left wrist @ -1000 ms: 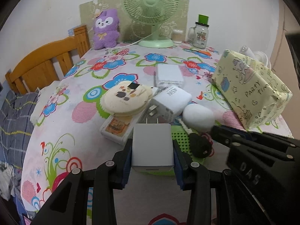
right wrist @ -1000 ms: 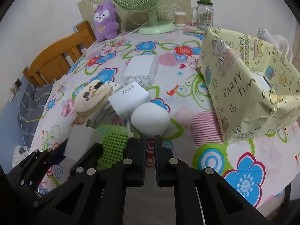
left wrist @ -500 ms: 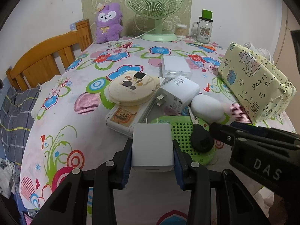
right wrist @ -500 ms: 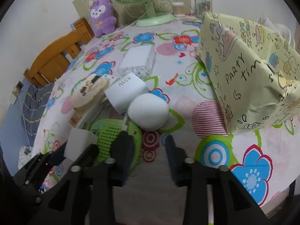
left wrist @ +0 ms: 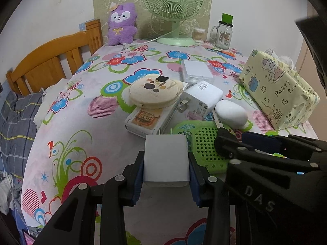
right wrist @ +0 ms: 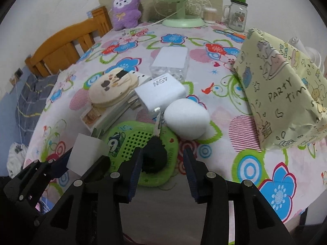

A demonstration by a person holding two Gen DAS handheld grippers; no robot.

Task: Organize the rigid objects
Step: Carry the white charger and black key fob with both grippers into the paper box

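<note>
Left gripper (left wrist: 166, 161) fingers clamp a white charger block (left wrist: 166, 159). Right gripper (right wrist: 162, 163) fingers, just opened, stand apart around the black key fob (right wrist: 153, 157) on the green mat (right wrist: 126, 140). Risk: closing off-centre could push the fob sideways.

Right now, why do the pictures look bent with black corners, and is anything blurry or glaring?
Left wrist view: the fisheye lens bows the flowered tablecloth and blackens the corners; light is soft and even, with no harsh glare. The white plastic charger cube is sharp. Right wrist view: the same curving; the yellow paper-wrapped box looks swollen, and the black key fob is soft.
</note>
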